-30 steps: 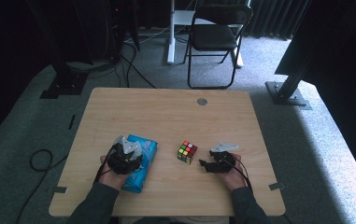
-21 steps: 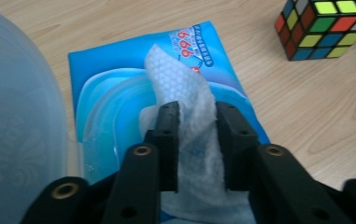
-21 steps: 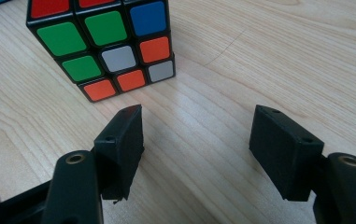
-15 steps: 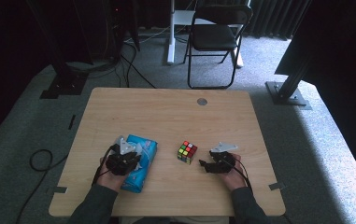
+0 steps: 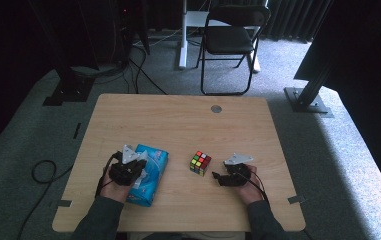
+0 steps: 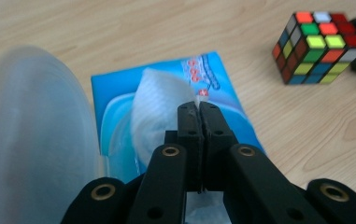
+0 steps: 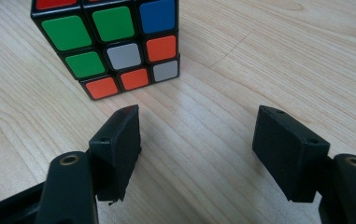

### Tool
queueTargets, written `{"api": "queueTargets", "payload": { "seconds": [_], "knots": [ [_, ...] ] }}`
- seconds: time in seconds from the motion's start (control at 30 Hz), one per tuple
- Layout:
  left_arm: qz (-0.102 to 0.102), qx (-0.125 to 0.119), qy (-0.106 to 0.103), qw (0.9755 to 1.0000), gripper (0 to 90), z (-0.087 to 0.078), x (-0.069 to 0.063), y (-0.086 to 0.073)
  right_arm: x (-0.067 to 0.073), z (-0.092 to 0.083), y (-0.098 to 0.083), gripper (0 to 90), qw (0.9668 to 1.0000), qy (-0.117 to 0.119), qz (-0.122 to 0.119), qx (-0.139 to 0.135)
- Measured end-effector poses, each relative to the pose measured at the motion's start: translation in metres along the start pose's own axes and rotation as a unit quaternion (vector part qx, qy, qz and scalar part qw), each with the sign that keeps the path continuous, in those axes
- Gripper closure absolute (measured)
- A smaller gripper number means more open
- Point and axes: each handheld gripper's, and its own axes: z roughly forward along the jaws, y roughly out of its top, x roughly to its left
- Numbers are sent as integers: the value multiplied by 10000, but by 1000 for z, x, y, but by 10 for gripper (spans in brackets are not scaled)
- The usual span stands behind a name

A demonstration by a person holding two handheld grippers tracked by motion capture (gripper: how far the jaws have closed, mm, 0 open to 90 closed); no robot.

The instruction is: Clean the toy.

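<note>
Left gripper (image 6: 199, 109) over blue wet-wipe pack (image 6: 222, 98), jaws just closed, pinching the white wipe (image 6: 159, 100). Right gripper (image 7: 196, 140) jaws wide, nothing between them, Rubik's cube (image 7: 115, 42) just ahead on the table (image 5: 178, 115).

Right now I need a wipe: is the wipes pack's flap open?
Open: the clear flap is lifted off the wipes pack, and a wipe sticks out.

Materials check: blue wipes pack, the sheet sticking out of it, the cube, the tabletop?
Wipes pack: soft glossy plastic film, judging by its sheen and printing. Sheet: white, faintly textured, likely nonwoven wipe; the left gripper is shut on it. Cube: hard black plastic with glossy coloured tiles or stickers. Tabletop: pale wood grain, matte; wood or laminate, can't tell.
</note>
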Motion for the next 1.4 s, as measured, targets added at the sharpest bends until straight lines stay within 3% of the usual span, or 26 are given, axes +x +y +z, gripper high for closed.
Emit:
{"api": "queueTargets", "payload": {
  "seconds": [0.2, 0.33, 0.6, 1.4],
  "knots": [
    [-113, -185, -61, 9997, 889, -6, 4, 7, 0, 0, 0, 314, 10000, -5, 3, -23],
    [-73, -199, 6, 9998, 889, -7, 3, 10, 0, 1, 0, 314, 10000, -3, 1, -23],
    [-33, -306, -117, 9995, 887, -7, -1, 19, 1, 1, 0, 314, 10000, -5, 0, -23],
    [-37, -389, -258, 9989, 885, 1, -4, 45, 1, 1, 0, 314, 10000, -23, 20, -23]
  ]
}}
